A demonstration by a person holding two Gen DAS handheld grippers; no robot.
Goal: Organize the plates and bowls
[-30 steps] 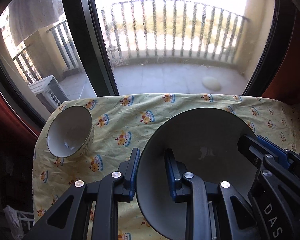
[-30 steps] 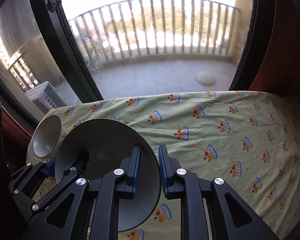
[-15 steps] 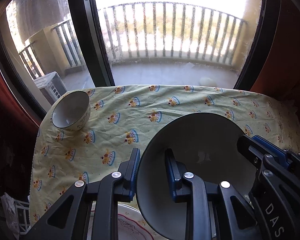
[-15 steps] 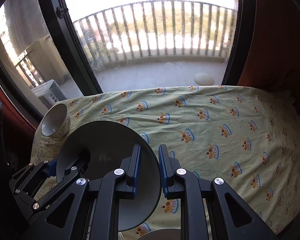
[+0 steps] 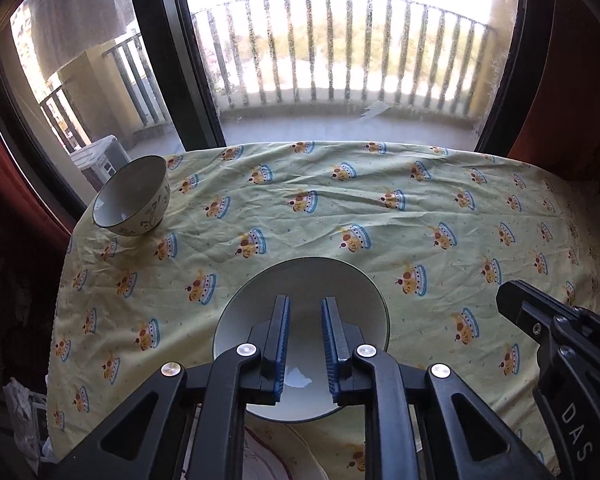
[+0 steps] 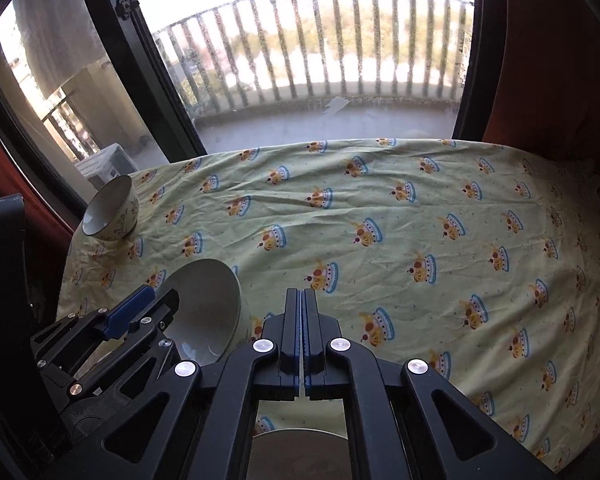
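The left gripper [image 5: 304, 344], nearly closed on nothing, hovered above the white bowl [image 5: 300, 292] resting on the tablecloth [image 5: 420, 220], and the right gripper [image 6: 302, 332], right of it, was shut empty, probably freeing both for the patterned bowl [image 5: 130, 196] beyond it.

Both grippers angle steeply downward, side by side. The left gripper [image 5: 304, 334], black with blue-padded fingers [image 5: 281, 336], shows a narrow gap with nothing pinched. The right gripper [image 6: 301, 334] has its fingers [image 6: 291, 332] pressed flat together, empty.
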